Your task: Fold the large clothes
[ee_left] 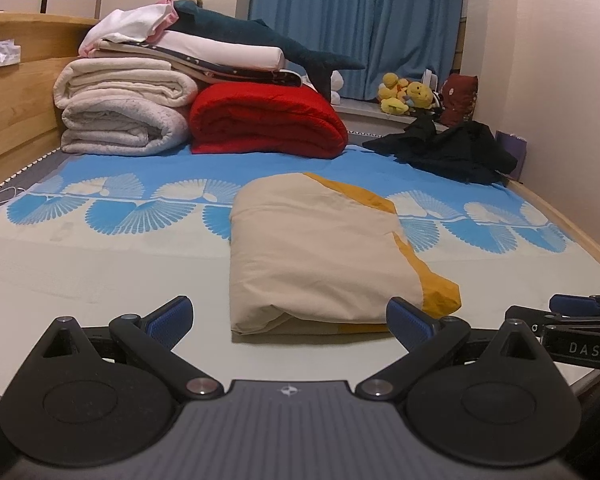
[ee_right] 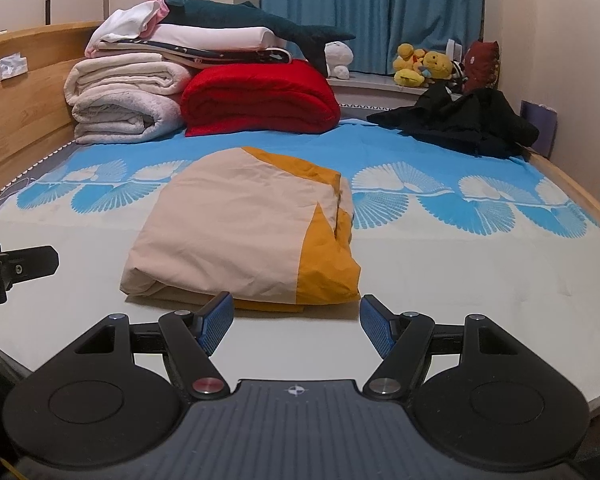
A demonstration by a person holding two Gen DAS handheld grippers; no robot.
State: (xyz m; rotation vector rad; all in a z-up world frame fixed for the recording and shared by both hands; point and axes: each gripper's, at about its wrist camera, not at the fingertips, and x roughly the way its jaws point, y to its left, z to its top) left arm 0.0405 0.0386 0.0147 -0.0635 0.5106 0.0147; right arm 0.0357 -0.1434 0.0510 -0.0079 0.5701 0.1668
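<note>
Left gripper (ee_left: pixel 290 322) spread wide, holding nothing, low over the bed sheet (ee_left: pixel 100 272). Folded beige-and-yellow garment (ee_left: pixel 320 256) lies mid-bed just ahead of both. Right gripper (ee_right: pixel 296 322) also spread, empty. Black clothes pile (ee_right: pixel 468 124) far right.

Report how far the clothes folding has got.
Done: the beige-and-yellow garment lies folded on the bed. In hand: nothing; the left gripper and right gripper are both open and empty. Left: the black clothes sit crumpled near the far corner, unfolded.
</note>
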